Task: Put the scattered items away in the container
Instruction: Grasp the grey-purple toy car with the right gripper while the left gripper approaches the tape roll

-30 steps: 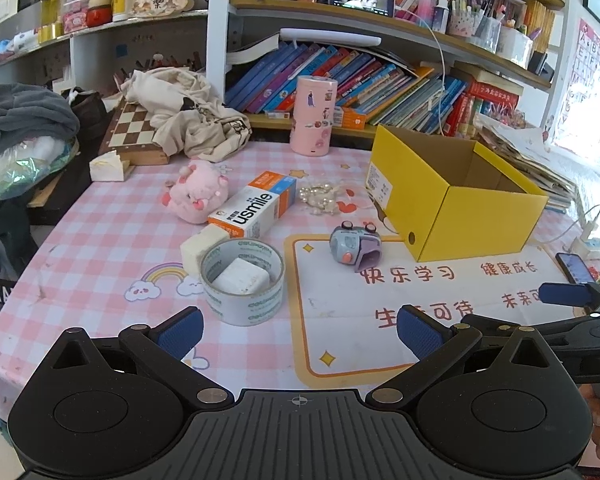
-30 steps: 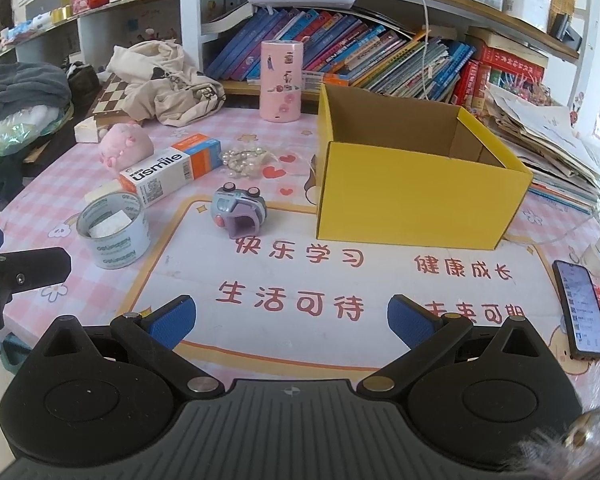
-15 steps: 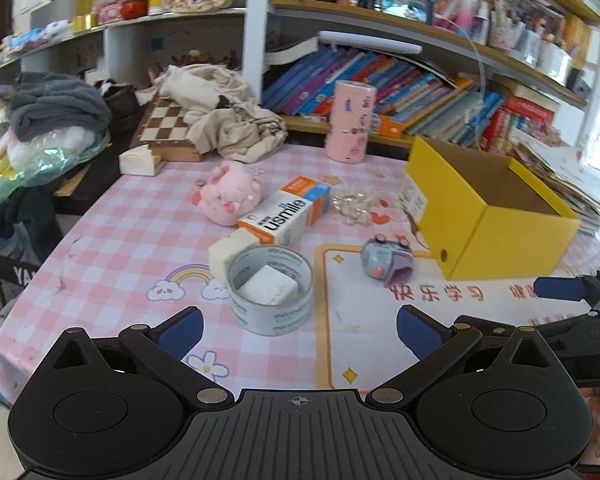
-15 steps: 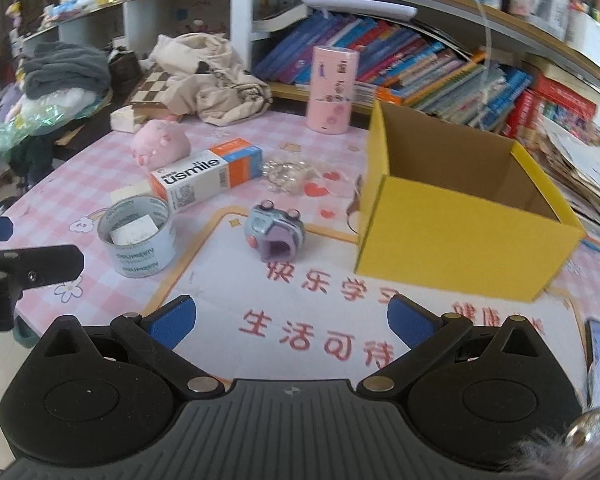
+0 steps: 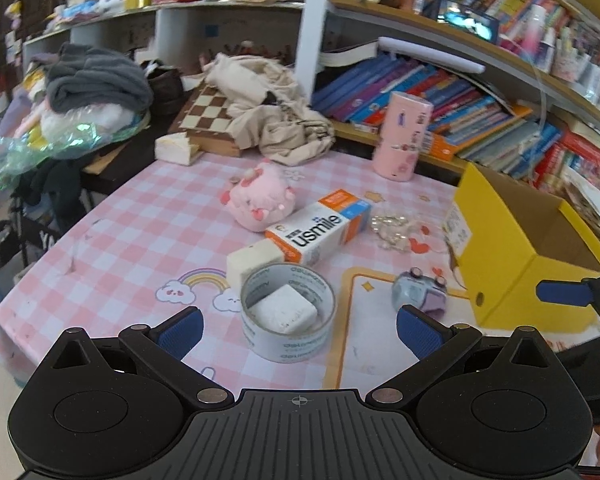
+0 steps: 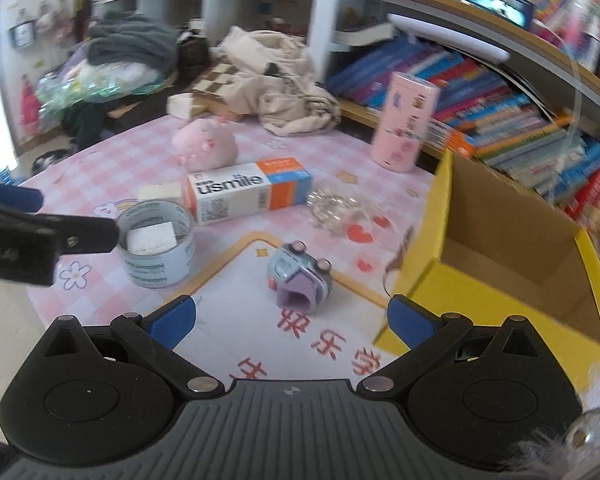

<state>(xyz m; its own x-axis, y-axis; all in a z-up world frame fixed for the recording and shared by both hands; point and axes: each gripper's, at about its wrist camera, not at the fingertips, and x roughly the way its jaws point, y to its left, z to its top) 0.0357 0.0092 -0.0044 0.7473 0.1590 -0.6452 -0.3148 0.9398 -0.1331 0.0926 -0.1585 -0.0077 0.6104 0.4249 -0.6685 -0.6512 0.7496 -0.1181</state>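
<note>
The left gripper (image 5: 298,326) is held wide open and empty just above the near side of the tape roll (image 5: 288,318), in which a white block (image 5: 285,312) lies, while the right gripper (image 6: 290,316) is likewise spread wide with nothing between its fingers, near the small toy (image 6: 300,276) on the mat. Farther back on the pink checked tablecloth (image 5: 140,232) are seen the toothpaste box (image 5: 320,226), the pink plush (image 5: 260,200) and the beads (image 5: 392,228). The open yellow box (image 6: 488,264) is placed to the right, with nothing visible inside.
</note>
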